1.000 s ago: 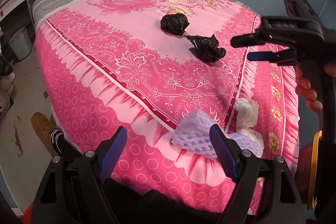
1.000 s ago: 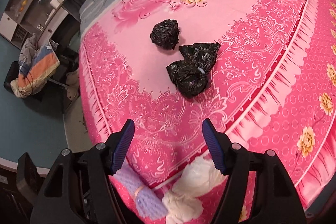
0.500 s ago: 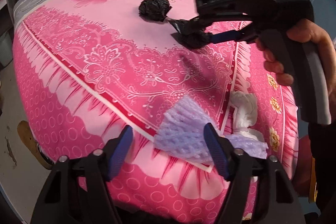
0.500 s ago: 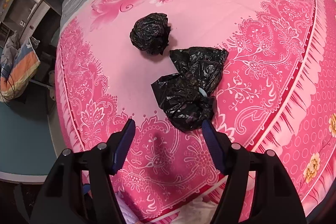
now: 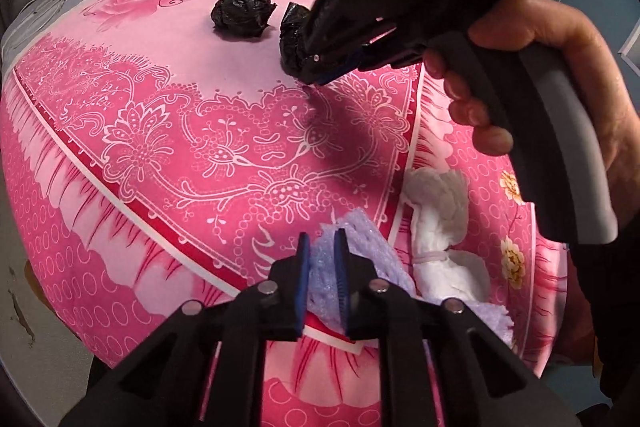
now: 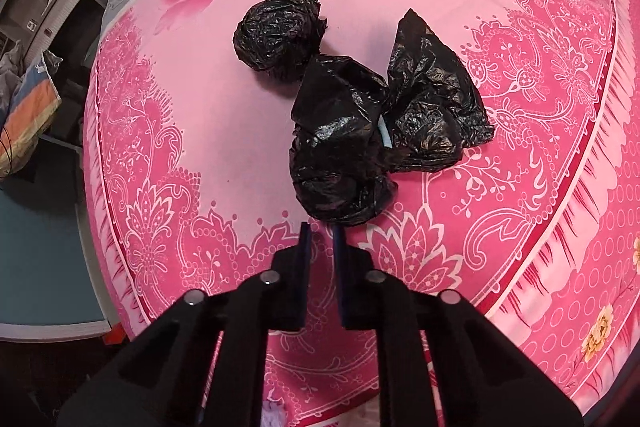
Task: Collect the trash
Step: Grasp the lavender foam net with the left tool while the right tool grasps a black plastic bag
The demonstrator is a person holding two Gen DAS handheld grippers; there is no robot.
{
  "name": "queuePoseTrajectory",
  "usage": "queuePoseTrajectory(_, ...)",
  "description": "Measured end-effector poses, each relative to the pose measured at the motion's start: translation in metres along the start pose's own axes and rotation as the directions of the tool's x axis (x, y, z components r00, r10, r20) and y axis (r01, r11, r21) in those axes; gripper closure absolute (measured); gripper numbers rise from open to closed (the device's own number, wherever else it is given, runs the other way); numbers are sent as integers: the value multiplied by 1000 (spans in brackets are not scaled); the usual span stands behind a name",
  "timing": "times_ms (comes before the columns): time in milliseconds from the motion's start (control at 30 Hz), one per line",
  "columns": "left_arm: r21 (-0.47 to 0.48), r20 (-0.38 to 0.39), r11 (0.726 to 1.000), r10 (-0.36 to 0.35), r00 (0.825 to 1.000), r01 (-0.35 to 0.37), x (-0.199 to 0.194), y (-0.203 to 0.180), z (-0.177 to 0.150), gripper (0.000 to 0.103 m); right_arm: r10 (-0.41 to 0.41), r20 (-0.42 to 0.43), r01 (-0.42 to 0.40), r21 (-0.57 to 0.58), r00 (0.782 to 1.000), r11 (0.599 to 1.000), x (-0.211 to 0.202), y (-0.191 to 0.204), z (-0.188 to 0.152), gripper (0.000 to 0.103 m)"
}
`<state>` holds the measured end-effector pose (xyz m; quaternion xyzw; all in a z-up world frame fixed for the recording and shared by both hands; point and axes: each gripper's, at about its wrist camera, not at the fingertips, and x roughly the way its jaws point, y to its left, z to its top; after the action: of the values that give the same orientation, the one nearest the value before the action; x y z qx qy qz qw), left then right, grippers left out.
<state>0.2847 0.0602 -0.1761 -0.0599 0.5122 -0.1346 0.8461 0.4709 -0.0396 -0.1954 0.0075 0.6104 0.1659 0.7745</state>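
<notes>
Left claw (image 5: 322,259) clamps purple foam net (image 5: 360,251); right claw (image 6: 320,239) nearly closed, pinching black bag (image 6: 340,147).

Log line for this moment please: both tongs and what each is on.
left tongs: shut on purple foam net | right tongs: shut at black bag edge | bed

Two crumpled black bags are seen mid-bedspread: a balled bag (image 6: 280,35) at 11 o'clock, a knotted twin-lobed bag (image 6: 360,131) beside it, touching. Purple foam net (image 5: 360,259) & white tissue wad (image 5: 440,211) lie at 5 o'clock, nr the edge.
</notes>
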Motion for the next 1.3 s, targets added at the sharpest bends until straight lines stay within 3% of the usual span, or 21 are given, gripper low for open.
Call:
queuePoseTrajectory(233,-30,7,999,-33,999,34,-15,10,-1,94,44,62,-43,-15,997,999,-21,-5,-2,102)
queuePoseTrajectory(533,-67,24,995,-72,997,74,-30,14,-5,94,114,125,-110,-36,986,993,-51,-7,0,102)
queuePoseTrajectory(633,-70,22,995,-73,997,74,-32,14,-7,94,101,149,-99,-16,984,995,-54,-10,8,100)
queuePoseTrajectory(700,-76,24,994,-74,997,76,-34,16,-8,94,85,145,-86,6,986,996,-52,-12,14,92)
queuePoseTrajectory(767,-78,28,994,-77,997,79,-36,18,-8,94,56,158,-63,40,986,997,-49,-16,20,48)
queuePoseTrajectory(833,-80,35,994,-77,996,79,-39,20,-9,93,29,146,-36,46,989,998,-43,-16,25,53)
queuePoseTrajectory(1100,-100,42,992,-75,996,79,-41,27,-7,93,-95,81,92,40,992,995,7,-15,40,58)
queuePoseTrajectory(1167,-108,41,991,-73,996,77,-41,31,-8,93,-92,86,88,45,992,995,4,-13,40,83)
queuePoseTrajectory(1233,-110,43,991,-69,997,73,-43,33,-9,93,-69,92,68,8,993,998,-7,-7,36,94)
queuePoseTrajectory(1300,-110,48,991,-66,997,71,-45,35,-9,93,-37,92,37,0,995,999,-18,-6,31,99)
